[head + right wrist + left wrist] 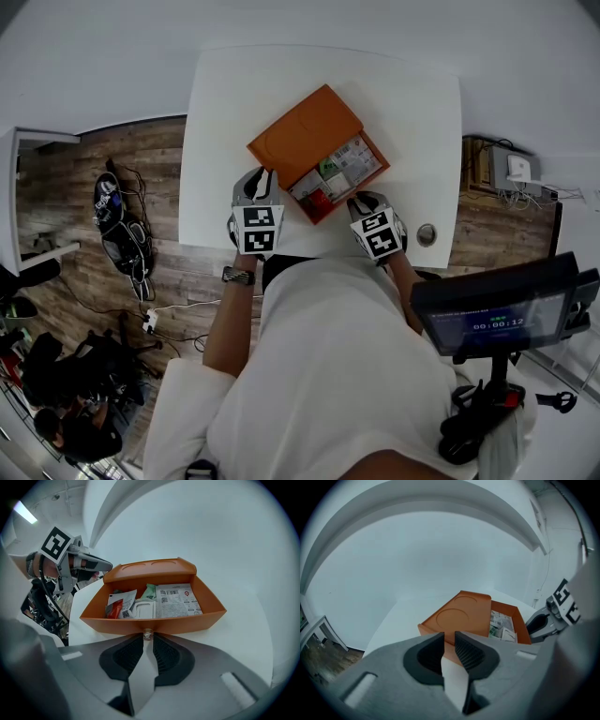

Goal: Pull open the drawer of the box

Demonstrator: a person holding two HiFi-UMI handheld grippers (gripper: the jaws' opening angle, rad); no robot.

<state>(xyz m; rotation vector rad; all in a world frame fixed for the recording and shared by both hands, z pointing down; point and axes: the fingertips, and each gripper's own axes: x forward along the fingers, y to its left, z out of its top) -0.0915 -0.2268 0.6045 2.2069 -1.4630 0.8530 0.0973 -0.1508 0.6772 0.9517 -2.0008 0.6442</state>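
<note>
Two grippers work at an orange box [303,138] lying askew near the middle of a white table [412,112]. Its drawer [187,619] stands pulled out toward four o'clock in the head view, showing paper packets [176,599] packed side by side inside.

The right gripper [147,638] comes in from five o'clock of the drawer, and its fingers pinch the small round knob [147,633] at the middle of the drawer's front wall.

The left gripper [449,638] sits at eight o'clock of the box, pointing at the box's near corner. Its fingers are a narrow slit apart with only bare table showing between them. The tips are just beside the box's edge; whether they touch it I cannot tell. The closed lid, with two round outlines pressed into it, lies at twelve o'clock in the left gripper view.
</note>
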